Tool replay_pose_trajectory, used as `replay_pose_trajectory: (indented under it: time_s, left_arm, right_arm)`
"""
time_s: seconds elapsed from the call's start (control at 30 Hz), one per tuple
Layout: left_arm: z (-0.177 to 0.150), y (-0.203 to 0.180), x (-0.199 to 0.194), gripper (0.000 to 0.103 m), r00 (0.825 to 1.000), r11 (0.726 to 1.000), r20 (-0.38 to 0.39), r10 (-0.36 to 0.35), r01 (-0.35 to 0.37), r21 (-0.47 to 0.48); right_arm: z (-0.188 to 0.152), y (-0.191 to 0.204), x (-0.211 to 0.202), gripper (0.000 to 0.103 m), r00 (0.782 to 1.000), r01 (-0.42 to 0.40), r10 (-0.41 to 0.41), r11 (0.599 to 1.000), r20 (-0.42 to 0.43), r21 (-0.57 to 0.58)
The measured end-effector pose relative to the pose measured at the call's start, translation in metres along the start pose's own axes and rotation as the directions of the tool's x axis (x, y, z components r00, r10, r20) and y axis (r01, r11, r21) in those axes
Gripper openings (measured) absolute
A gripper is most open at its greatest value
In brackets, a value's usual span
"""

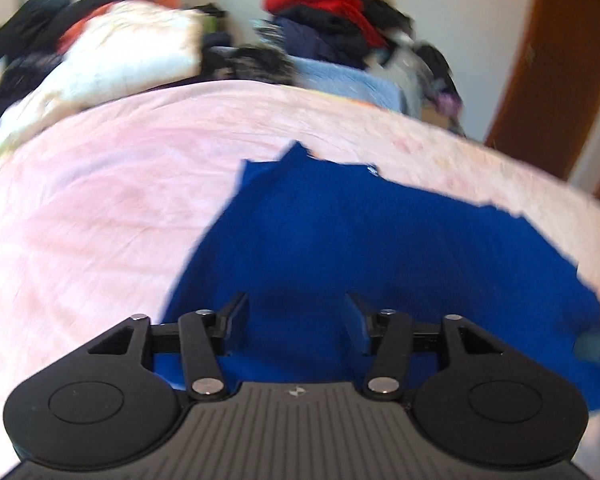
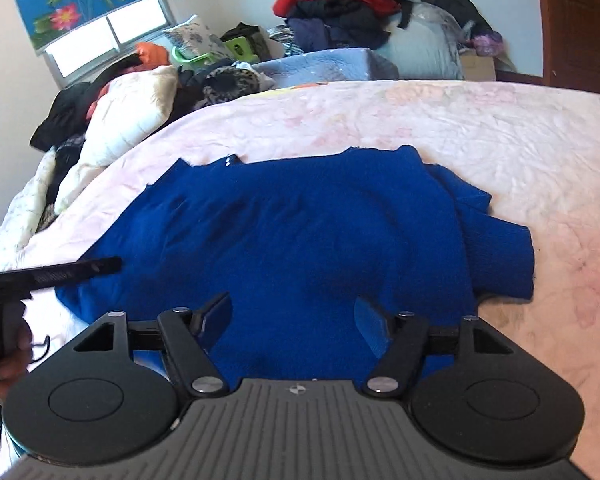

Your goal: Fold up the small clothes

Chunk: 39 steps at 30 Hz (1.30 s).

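- A blue sweater lies spread flat on the bed, over its pale pink sheet.
- The left tool hangs over the sweater's near edge, fingers apart with nothing between them.
- The right tool hangs over the near edge too, fingers apart and gripping nothing.
- One sleeve lies folded at the sweater's right side.
- A heap of clothes sits beyond the bed; a white pillow lies at its left.

Left gripper, jaws apart, over blue sweater spread on pink bedsheet, clothes pile beyond
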State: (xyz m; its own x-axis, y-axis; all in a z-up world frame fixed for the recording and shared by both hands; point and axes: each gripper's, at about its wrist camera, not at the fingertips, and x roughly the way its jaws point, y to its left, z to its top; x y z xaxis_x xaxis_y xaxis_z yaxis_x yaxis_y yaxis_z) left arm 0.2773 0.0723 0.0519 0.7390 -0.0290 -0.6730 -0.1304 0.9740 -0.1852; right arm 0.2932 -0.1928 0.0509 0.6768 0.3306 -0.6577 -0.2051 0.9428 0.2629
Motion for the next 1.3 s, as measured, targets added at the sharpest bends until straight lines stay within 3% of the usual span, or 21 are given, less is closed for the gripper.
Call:
replay_pose_trajectory:
  time_s: [0.07, 0.1, 0.17, 0.23, 0.3, 0.4, 0.47, 0.5, 0.53, 0.6, 0.63, 0.67, 0.7, 0.77, 0.83, 0.97, 1.03, 1.13, 1.2, 1.3]
  left_arm:
    - [-0.008, 0.032, -0.01, 0.059, 1.0, 0.985, -0.009, 0.001, -0.003, -0.171]
    - [-0.013, 0.047, -0.013, 0.059, 1.0, 0.965, -0.022, -0.015, 0.009, -0.262]
    - [-0.021, 0.07, -0.017, 0.059, 0.998, 0.908, -0.042, -0.04, 0.019, -0.419]
    - [-0.027, 0.088, -0.013, 0.059, 0.994, 0.833, -0.062, -0.092, 0.043, -0.552]
    - [-0.036, 0.102, -0.005, 0.059, 0.981, 0.72, -0.055, -0.184, 0.096, -0.688]
    - [-0.045, 0.11, -0.001, 0.067, 0.976, 0.567, 0.0, -0.22, 0.128, -0.814]
    - [-0.047, 0.11, 0.005, 0.067, 0.976, 0.499, 0.015, -0.217, 0.124, -0.858]
    - [-0.046, 0.109, 0.007, 0.067, 0.978, 0.488, 0.015, -0.208, 0.118, -0.865]
    - [-0.043, 0.106, 0.009, 0.066, 0.981, 0.499, 0.006, -0.196, 0.104, -0.86]
    - [-0.031, 0.094, 0.011, 0.062, 0.988, 0.565, -0.038, -0.152, 0.055, -0.823]
    - [-0.026, 0.088, 0.011, 0.032, 0.991, 0.615, -0.065, -0.115, 0.02, -0.788]
    - [-0.02, 0.08, 0.015, 0.017, 0.991, 0.672, -0.107, -0.079, -0.027, -0.74]
    - [-0.02, 0.077, 0.018, 0.015, 0.988, 0.705, -0.147, -0.048, -0.07, -0.705]
    - [-0.022, 0.077, 0.017, 0.015, 0.99, 0.693, -0.138, -0.027, -0.081, -0.717]
    - [-0.019, 0.071, 0.014, 0.014, 0.989, 0.718, -0.15, 0.013, -0.114, -0.687]
    - [-0.008, 0.038, 0.006, 0.012, 0.982, 0.834, -0.138, 0.127, -0.181, -0.521]
    - [-0.001, 0.02, 0.001, 0.011, 0.988, 0.876, -0.097, 0.119, -0.15, -0.459]
    - [0.007, -0.012, -0.012, 0.011, 0.994, 0.927, -0.026, 0.108, -0.11, -0.359]
    - [0.008, -0.039, -0.025, 0.011, 0.996, 0.961, 0.039, 0.08, -0.067, -0.269]
    - [0.0, -0.085, -0.036, 0.011, 0.993, 0.997, 0.116, 0.031, -0.022, -0.079]
  right_arm:
    - [-0.009, -0.003, 0.01, 0.076, 0.998, 0.044, -0.045, 0.999, -0.044, -0.028]
    - [-0.013, -0.008, 0.016, 0.075, 0.996, 0.053, -0.055, 0.998, -0.07, -0.021]
    - [-0.015, -0.01, 0.012, 0.077, 0.999, 0.036, -0.036, 0.999, -0.025, -0.012]
    - [-0.01, -0.007, 0.008, 0.077, 0.999, 0.044, -0.043, 0.998, -0.015, 0.041]
    - [-0.006, 0.0, -0.002, 0.078, 0.999, -0.017, 0.014, 0.996, 0.041, 0.084]
    - [-0.001, 0.013, -0.01, 0.081, 0.99, -0.129, 0.119, 0.981, 0.079, 0.142]
    - [0.0, 0.022, -0.012, 0.084, 0.981, -0.191, 0.18, 0.969, 0.077, 0.157]
    - [0.001, 0.026, -0.012, 0.084, 0.979, -0.202, 0.193, 0.966, 0.07, 0.162]
    - [0.0, 0.029, -0.013, 0.084, 0.978, -0.208, 0.2, 0.965, 0.066, 0.16]
    - [0.0, 0.035, -0.013, 0.084, 0.977, -0.214, 0.208, 0.965, 0.055, 0.15]
    - [0.0, 0.036, -0.014, 0.084, 0.977, -0.215, 0.209, 0.965, 0.052, 0.151]
    - [0.0, 0.035, -0.016, 0.084, 0.976, -0.219, 0.213, 0.963, 0.055, 0.155]
    - [-0.001, 0.034, -0.018, 0.084, 0.974, -0.225, 0.218, 0.961, 0.058, 0.159]
    - [-0.002, 0.029, -0.023, 0.084, 0.97, -0.241, 0.233, 0.953, 0.068, 0.181]
    - [-0.002, 0.018, -0.023, 0.085, 0.958, -0.286, 0.276, 0.927, 0.075, 0.242]
    - [0.001, -0.025, -0.007, 0.087, 0.902, -0.414, 0.419, 0.77, 0.103, 0.485]
    - [0.008, -0.044, 0.007, 0.09, 0.866, -0.457, 0.486, 0.678, 0.115, 0.576]
    - [0.033, -0.059, 0.039, 0.095, 0.821, -0.47, 0.566, 0.597, 0.074, 0.65]
    - [0.056, -0.058, 0.06, 0.095, 0.809, -0.458, 0.588, 0.599, 0.028, 0.657]
    - [0.09, -0.041, 0.088, 0.095, 0.786, -0.459, 0.616, 0.647, -0.062, 0.609]
